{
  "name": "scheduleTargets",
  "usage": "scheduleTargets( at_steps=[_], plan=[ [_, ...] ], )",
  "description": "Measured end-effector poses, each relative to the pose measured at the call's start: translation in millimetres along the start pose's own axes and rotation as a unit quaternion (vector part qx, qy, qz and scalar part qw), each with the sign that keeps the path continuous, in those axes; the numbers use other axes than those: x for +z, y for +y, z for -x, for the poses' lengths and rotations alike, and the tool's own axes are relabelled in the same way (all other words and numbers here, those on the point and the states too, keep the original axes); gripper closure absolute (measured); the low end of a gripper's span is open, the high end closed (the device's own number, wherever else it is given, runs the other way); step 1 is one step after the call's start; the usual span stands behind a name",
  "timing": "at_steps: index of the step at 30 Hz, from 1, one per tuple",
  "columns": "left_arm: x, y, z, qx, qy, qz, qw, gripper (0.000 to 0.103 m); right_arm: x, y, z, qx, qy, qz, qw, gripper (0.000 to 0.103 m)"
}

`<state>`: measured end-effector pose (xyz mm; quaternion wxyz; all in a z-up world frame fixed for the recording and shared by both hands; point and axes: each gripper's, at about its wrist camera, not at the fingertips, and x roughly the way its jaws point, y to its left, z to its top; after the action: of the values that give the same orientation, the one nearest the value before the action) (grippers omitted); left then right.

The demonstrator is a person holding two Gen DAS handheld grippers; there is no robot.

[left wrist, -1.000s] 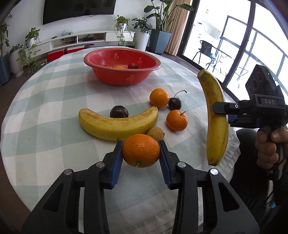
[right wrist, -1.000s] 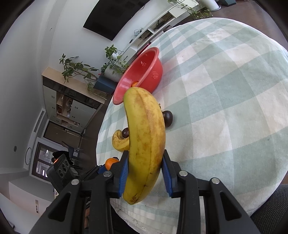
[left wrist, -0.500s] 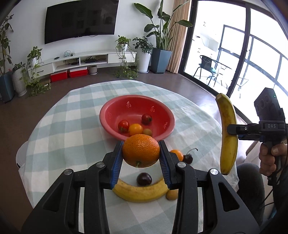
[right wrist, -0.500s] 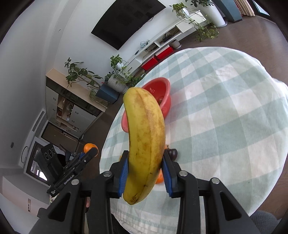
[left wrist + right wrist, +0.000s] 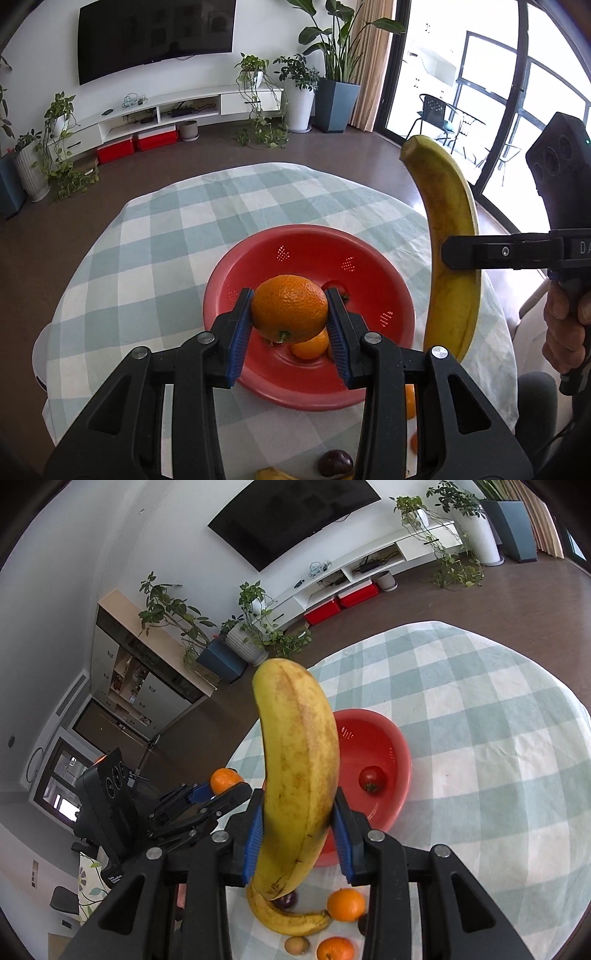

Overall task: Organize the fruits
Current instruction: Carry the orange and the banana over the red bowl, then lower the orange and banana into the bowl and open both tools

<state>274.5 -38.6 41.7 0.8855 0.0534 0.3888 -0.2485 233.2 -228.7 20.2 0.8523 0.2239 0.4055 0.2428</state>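
My left gripper is shut on a large orange and hangs over the red perforated bowl, which holds a tomato and a smaller orange. My right gripper is shut on an upright yellow banana, held in the air to the right of the bowl. From the left wrist view that banana and the right gripper stand at the right. In the right wrist view the left gripper with its orange is at the left.
On the checked tablecloth near the front edge lie a second banana, two small oranges, a dark plum and a small brownish fruit. A hand grips the right tool's handle.
Both grippers rose and moved forward with their fruit. The left one went from above the loose fruit to over the red bowl; the banana now stands beside the bowl.
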Motion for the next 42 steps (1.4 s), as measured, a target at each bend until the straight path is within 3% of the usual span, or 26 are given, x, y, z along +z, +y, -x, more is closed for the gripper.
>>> scheduleTargets(
  at_steps=[8, 20, 28, 32, 42],
  plan=[
    [-7, 11, -53, 0.007, 0.034, 0.006, 0.9994, 0.067, 10, -19, -52, -0.025, 0.044, -0.011, 0.999, 0.066],
    [-20, 12, -90, 0.006, 0.055, 0.001, 0.9984, 0.067, 6, -31, -88, -0.042, 0.079, -0.015, 0.996, 0.066],
    [-21, 8, -93, 0.008, 0.055, -0.004, 0.9984, 0.066, 6, -26, -89, -0.053, 0.082, -0.003, 0.995, 0.065],
    [-22, 6, -91, 0.013, 0.054, -0.007, 0.9984, 0.051, 7, -24, -89, -0.056, 0.081, -0.001, 0.995, 0.064],
    [-21, 4, -62, 0.012, 0.026, -0.002, 0.9996, 0.044, 6, -23, -89, -0.069, 0.08, 0.0, 0.994, 0.058]
  ],
)
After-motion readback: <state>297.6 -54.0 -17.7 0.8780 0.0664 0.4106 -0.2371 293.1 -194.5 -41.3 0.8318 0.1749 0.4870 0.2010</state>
